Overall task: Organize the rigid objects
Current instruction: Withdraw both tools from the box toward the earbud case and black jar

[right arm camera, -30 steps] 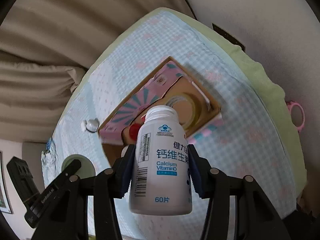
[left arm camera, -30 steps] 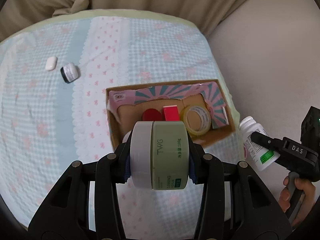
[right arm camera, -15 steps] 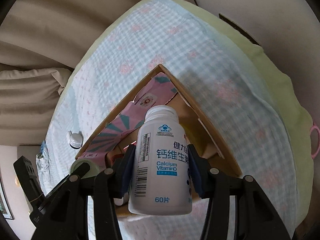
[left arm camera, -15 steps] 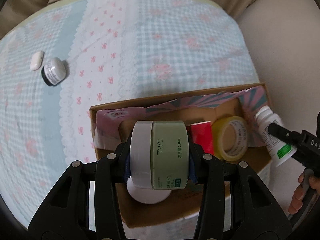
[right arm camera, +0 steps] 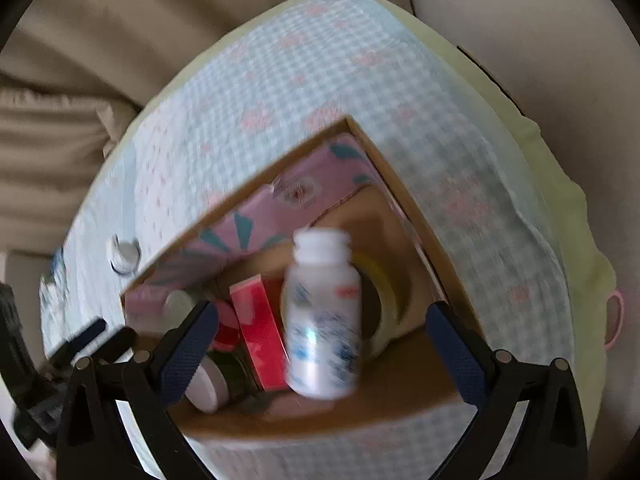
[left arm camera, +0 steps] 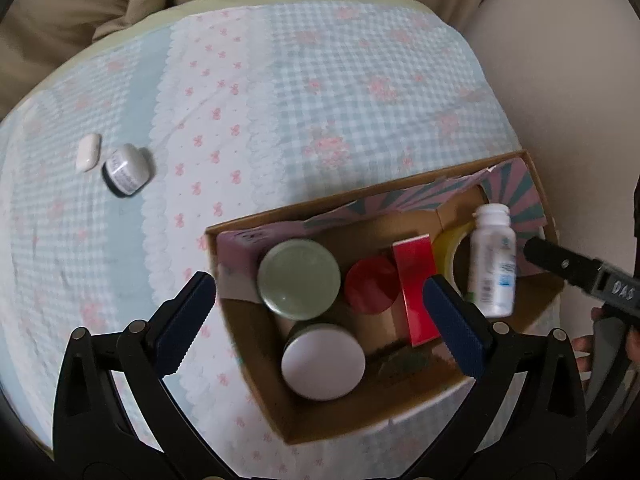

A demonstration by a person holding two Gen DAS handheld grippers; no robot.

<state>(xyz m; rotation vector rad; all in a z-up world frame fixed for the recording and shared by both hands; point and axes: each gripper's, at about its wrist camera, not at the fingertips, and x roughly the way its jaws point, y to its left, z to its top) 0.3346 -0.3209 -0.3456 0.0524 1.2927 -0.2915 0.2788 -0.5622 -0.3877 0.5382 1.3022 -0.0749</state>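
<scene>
Tabletop [left arm camera: 340, 92] covered by pale blue gingham cloth with pink florals and a white lace-edged strip. Beige curtain folds [left arm camera: 80, 4] behind it. Plain off-white wall [left arm camera: 560, 60] to the right; soft, even light.

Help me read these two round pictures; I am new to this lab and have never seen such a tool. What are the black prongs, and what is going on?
There is no robot. A person holds a hand tool in each hand, and each carries a wide-angle camera looking along its two fingers. In the left tool's picture, the left gripper is open over a cardboard box on a checked cloth. The right tool's picture shows the right gripper, also open. Neither holds anything. The white pill bottle and the green-lidded jar sit in the box beside a red carton. A small jar and a white case remain on the cloth.
</scene>
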